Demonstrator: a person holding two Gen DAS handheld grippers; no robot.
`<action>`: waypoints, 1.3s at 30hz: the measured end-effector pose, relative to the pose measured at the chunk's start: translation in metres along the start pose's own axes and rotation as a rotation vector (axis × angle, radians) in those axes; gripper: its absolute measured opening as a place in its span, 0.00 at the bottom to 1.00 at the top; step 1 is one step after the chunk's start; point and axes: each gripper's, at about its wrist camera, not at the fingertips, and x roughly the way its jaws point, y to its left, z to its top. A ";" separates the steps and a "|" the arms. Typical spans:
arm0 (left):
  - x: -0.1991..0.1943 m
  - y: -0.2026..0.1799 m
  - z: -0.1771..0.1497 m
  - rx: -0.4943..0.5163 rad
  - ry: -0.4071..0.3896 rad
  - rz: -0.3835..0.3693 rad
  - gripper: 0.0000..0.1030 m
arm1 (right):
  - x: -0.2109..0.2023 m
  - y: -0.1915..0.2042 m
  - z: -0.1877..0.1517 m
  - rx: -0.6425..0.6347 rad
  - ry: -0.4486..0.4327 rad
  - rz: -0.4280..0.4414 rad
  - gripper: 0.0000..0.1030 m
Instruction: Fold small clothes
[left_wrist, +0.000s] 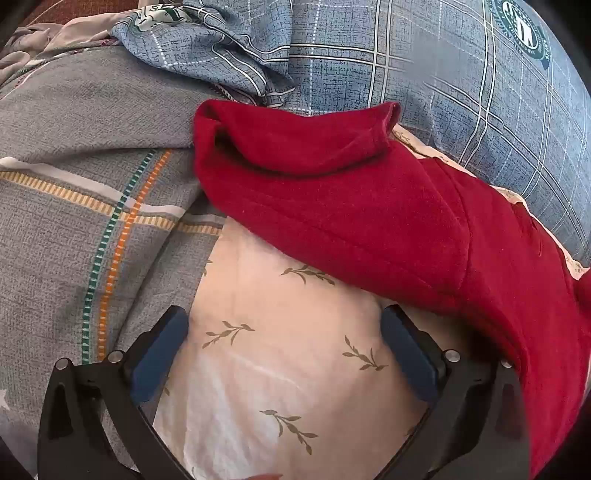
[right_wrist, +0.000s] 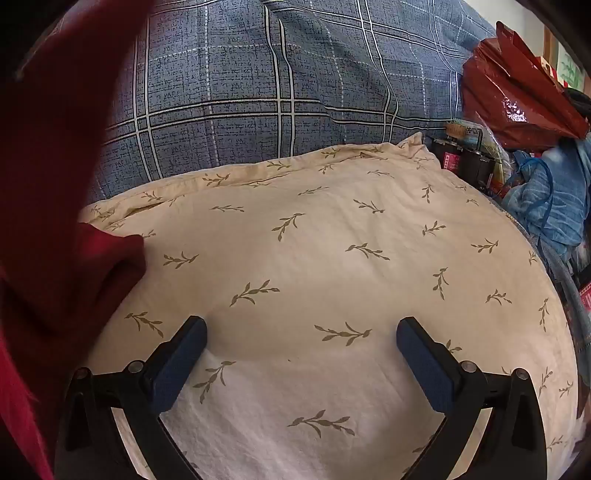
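Observation:
A small red garment (left_wrist: 369, 206) lies crumpled across the far and right part of a cream pillow with a leaf print (left_wrist: 280, 354). My left gripper (left_wrist: 284, 325) is open and empty just above the pillow, near the garment's front edge. In the right wrist view the red garment (right_wrist: 62, 258) fills the left side, partly blurred close to the lens. My right gripper (right_wrist: 301, 336) is open and empty over the bare cream pillow (right_wrist: 332, 266), to the right of the garment.
A blue plaid quilt (right_wrist: 258, 92) lies behind the pillow. A grey sheet with orange and green stripes (left_wrist: 92, 221) lies to the left. A red shiny bag (right_wrist: 517, 92), boxes and a blue plastic bag (right_wrist: 554, 199) crowd the right edge.

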 end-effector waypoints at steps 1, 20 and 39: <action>0.000 0.000 0.000 -0.001 0.004 -0.002 1.00 | 0.000 0.000 0.000 0.000 0.000 0.000 1.00; 0.000 0.000 0.000 -0.003 0.005 -0.004 1.00 | -0.001 0.002 -0.001 0.000 -0.002 -0.003 1.00; 0.000 0.000 0.001 -0.001 0.008 -0.004 1.00 | -0.075 0.030 -0.047 -0.073 0.018 0.022 1.00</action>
